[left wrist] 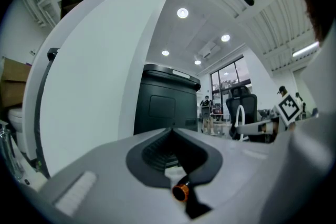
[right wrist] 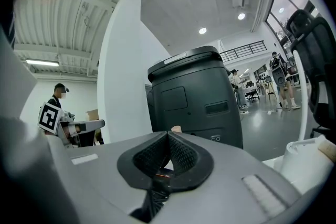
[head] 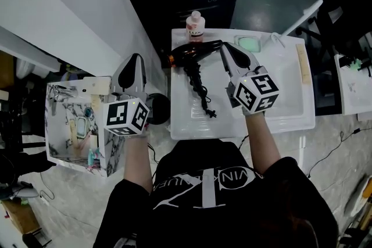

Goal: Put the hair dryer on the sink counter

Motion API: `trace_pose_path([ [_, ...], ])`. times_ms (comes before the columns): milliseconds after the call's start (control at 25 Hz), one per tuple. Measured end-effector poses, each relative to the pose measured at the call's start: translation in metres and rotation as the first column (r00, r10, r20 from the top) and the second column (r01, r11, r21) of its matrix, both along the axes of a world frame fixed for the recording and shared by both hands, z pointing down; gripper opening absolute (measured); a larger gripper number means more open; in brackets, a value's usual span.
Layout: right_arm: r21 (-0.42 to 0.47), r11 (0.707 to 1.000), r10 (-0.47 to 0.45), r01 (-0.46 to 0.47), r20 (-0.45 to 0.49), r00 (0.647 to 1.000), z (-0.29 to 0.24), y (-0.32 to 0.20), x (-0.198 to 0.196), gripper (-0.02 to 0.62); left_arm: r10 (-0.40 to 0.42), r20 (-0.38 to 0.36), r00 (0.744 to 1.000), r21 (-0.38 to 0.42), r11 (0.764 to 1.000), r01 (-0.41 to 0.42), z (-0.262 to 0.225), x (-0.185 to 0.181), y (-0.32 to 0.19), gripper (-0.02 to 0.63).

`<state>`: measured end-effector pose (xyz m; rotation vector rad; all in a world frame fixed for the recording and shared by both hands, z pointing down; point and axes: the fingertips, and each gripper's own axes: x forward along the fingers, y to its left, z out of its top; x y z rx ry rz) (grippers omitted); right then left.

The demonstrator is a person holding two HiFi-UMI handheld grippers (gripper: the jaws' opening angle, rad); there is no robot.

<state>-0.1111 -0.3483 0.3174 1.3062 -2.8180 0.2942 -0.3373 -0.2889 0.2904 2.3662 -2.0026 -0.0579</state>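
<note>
The black hair dryer (head: pixel 195 52), with an orange ring at its left end, lies across the back of the white sink counter (head: pixel 290 116). Its coiled cord (head: pixel 202 93) trails toward me. My right gripper (head: pixel 224 46) is shut, its tips at the dryer's right end. I cannot tell whether they pinch any part of it. In the right gripper view the jaws (right wrist: pixel 168 135) meet and a dark piece with an orange glint shows below them. My left gripper (head: pixel 136 58) is shut, left of the counter. The dryer's orange ring (left wrist: pixel 181 192) shows under its closed tips (left wrist: pixel 173 131).
A pink-and-white bottle (head: pixel 196 26) stands at the counter's back edge. A green pad (head: pixel 249 42) and a faucet (head: pixel 276 38) are at the back right. A marble-patterned box (head: pixel 78 125) with several items sits at the left. A tall dark bin (right wrist: pixel 197 97) stands beyond.
</note>
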Motion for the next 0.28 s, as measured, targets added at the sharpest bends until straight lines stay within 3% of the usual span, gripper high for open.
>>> trace_pose_path([
  [280, -0.01, 1.0, 0.003, -0.003, 0.003, 1.0, 0.0066, -0.0011, 0.0039, 0.003, -0.01, 0.005, 1.0, -0.005, 1.0, 0.01, 0.0054, 0.0011, 0.0004, 0.0],
])
